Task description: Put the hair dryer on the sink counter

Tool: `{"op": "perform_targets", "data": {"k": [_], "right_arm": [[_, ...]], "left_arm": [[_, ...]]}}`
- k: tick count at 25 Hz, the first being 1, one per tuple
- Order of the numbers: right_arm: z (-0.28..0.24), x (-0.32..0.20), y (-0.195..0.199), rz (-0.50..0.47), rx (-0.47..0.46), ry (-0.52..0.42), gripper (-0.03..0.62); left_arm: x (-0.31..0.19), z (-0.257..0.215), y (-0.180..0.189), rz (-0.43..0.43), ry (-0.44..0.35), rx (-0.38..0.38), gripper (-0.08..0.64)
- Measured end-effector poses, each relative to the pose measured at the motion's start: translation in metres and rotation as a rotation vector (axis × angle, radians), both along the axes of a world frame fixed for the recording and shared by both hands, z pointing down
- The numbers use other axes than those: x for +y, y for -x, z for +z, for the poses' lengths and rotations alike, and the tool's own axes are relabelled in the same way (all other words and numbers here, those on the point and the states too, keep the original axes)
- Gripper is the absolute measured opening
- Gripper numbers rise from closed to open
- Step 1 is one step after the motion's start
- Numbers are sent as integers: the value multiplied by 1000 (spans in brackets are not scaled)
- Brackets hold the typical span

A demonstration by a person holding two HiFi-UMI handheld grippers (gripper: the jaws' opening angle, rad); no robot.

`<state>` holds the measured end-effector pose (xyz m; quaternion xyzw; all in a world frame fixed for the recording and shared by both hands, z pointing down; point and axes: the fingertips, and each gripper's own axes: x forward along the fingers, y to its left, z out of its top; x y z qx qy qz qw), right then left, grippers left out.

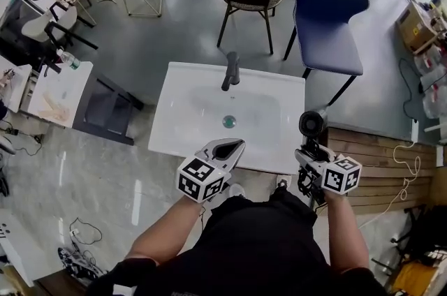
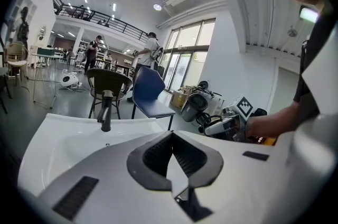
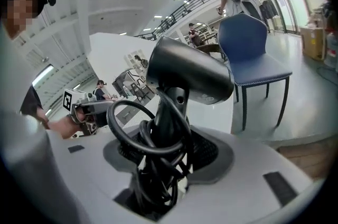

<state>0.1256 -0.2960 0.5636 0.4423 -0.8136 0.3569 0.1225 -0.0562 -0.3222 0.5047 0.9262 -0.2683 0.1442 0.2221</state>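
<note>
Hair dryer (image 3: 188, 74): pinched in right claw (image 3: 165, 151) | left claw (image 2: 171, 158): pressed together, empty | sink counter (image 1: 178, 128): just beside dryer

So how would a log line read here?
right gripper: holds hair dryer | left gripper: shut, empty | sink counter: dryer not placed

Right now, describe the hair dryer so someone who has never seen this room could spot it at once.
Find the white sink counter. Just off its right edge, the right gripper grips the hair dryer by its handle. Unlike the dark faucet on the counter, it has a round barrel head and black cord coiled round its handle.
</note>
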Motion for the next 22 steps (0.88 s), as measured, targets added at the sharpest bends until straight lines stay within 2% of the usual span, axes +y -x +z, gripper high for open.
{"op": "perform_targets", "data": {"k": [5, 13, 22], "right_arm": [[13, -39, -6, -148, 159, -5, 215], [36, -119, -7, -476, 438, -45, 213], [76, -178, 15, -792, 598, -82, 213]], "left_arm": [[-16, 1, 6, -68, -1, -5, 0], [-37, 4, 14, -241, 17, -21, 0], [-49, 10, 6, -381, 49, -35, 0]]}}
